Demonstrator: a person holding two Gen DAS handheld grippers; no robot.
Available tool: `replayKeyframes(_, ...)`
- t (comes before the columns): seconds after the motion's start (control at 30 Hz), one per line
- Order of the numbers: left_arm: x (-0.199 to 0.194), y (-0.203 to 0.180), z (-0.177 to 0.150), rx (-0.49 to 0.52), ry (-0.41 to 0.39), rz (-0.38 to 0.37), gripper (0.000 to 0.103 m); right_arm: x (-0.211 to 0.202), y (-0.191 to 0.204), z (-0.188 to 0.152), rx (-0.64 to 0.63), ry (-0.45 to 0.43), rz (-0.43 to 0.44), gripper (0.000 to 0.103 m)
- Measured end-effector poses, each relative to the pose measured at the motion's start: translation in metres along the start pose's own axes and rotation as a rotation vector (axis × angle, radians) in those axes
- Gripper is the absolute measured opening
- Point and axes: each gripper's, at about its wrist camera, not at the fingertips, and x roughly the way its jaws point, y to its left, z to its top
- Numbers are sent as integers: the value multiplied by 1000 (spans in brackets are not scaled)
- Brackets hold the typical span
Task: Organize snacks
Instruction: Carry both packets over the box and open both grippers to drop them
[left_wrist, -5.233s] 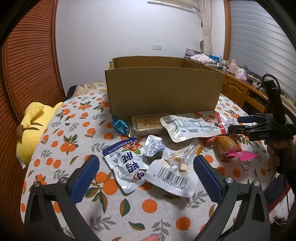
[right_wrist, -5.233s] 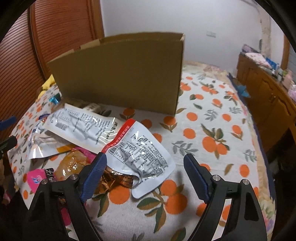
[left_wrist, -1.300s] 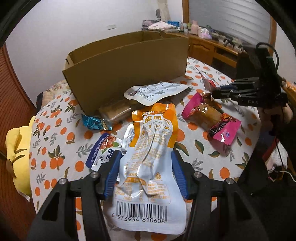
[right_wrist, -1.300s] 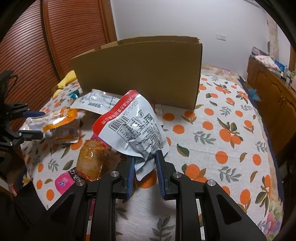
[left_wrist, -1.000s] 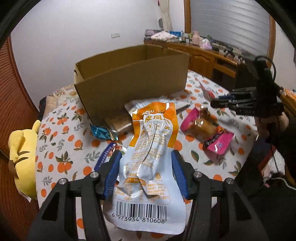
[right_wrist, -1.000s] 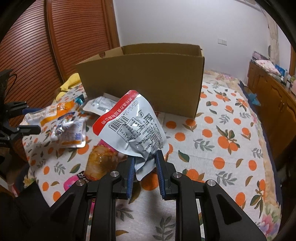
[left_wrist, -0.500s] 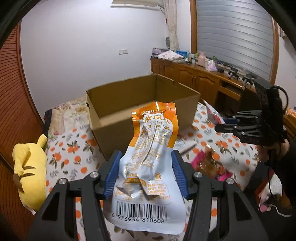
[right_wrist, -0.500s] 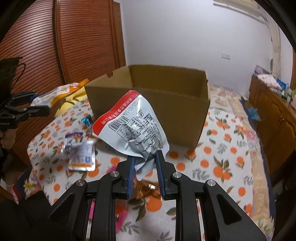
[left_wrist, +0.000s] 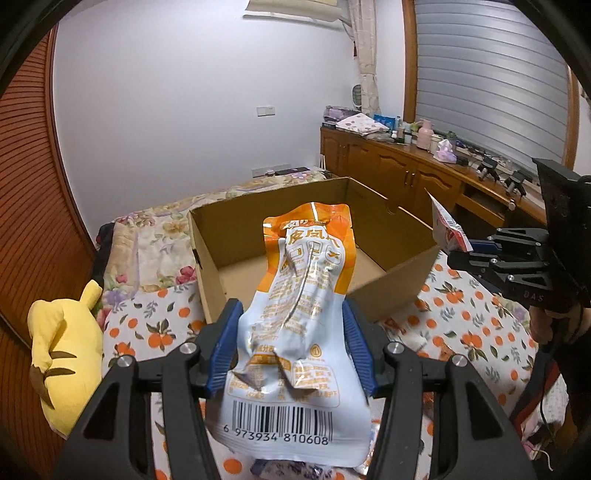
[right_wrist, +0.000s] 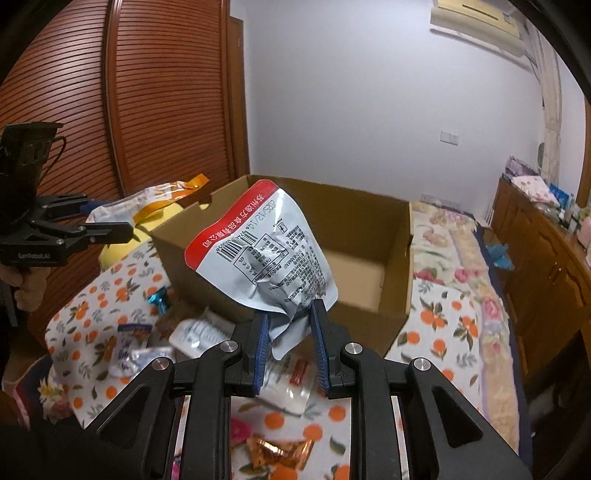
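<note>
My left gripper (left_wrist: 291, 325) is shut on an orange and white snack pouch (left_wrist: 303, 314) with a barcode, held high in front of the open cardboard box (left_wrist: 391, 291). My right gripper (right_wrist: 289, 325) is shut on a silver pouch with a red edge (right_wrist: 258, 258), held above the near wall of the same box (right_wrist: 369, 325). The box looks empty inside. Each gripper shows in the other's view, the right one (left_wrist: 458, 254) by the box's right corner, the left one (right_wrist: 125, 230) left of the box.
Several loose snack packets (right_wrist: 199, 336) lie on the orange-print tablecloth (right_wrist: 92, 295) in front of the box. A yellow plush toy (left_wrist: 66, 350) lies at the table's left edge. A bed (right_wrist: 454, 251) and wooden cabinets (left_wrist: 399, 173) stand behind.
Both grippers have risen with their pouches and now look down into the open box. Five seconds ago both were open over the packets on the table.
</note>
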Motion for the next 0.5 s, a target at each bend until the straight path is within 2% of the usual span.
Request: replayKeyframes(0.5,54,6,25,-13,46,30,55,64,-18,34,15,74,-47,20)
